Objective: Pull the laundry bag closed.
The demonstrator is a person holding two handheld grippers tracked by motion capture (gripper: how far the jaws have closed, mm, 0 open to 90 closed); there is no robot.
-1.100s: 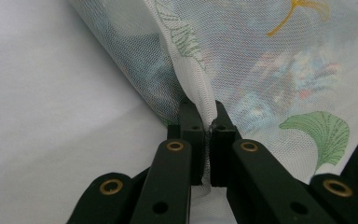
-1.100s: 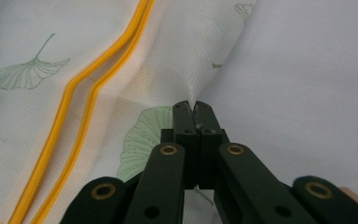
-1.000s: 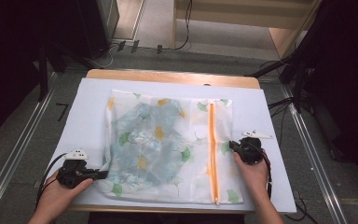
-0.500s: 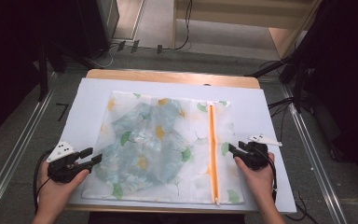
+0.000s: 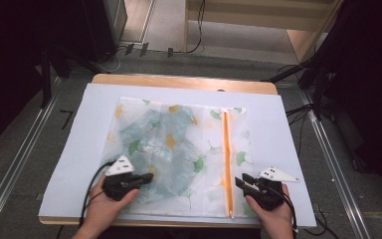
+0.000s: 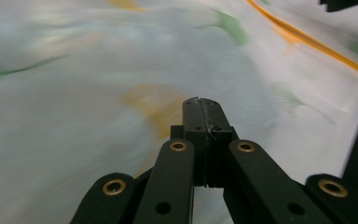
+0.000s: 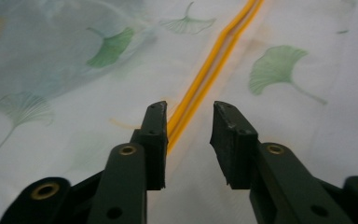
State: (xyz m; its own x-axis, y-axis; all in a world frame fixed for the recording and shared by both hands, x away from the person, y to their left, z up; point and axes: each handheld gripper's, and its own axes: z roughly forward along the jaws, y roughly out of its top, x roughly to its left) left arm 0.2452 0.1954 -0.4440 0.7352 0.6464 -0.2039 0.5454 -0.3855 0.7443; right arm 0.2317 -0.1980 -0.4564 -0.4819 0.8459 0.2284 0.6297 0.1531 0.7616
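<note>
We see a wooden table [image 5: 184, 82] covered almost to its edges by a white sheet [image 5: 271, 122], standing on a grey floor [image 5: 45, 134] with metal rails running along both sides; cables [image 5: 196, 30] trail across the floor beyond the far edge, and dark equipment and a pale wooden frame [image 5: 298, 30] stand at the back of the room. Spread flat on the sheet lies a translucent mesh bag [image 5: 179, 149] printed with green and yellow ginkgo leaves, a folded bluish cloth showing through it, and an orange zipper [image 5: 226, 154] running from its far edge to its near edge on the right part. We find the left gripper [image 5: 142, 179] over the near left part of the bag, pointing right across the fabric; in the left gripper view its jaws are pressed fully together above the blurred print, and we can make out no fabric caught between them. The right gripper [image 5: 242, 181] sits at the near right, just beside the near end of the zipper, pointing left toward it. In the right gripper view its jaws stand partly apart, having just been closing, with nothing pinched between them; the zipper [image 7: 205, 74] runs up the fabric from behind the left-hand jaw's tip, and a green leaf [image 7: 277, 67] lies beyond the right-hand one. Whether either gripper's tips touch the bag we cannot tell. A hand holds each gripper at the near edge of the table.
</note>
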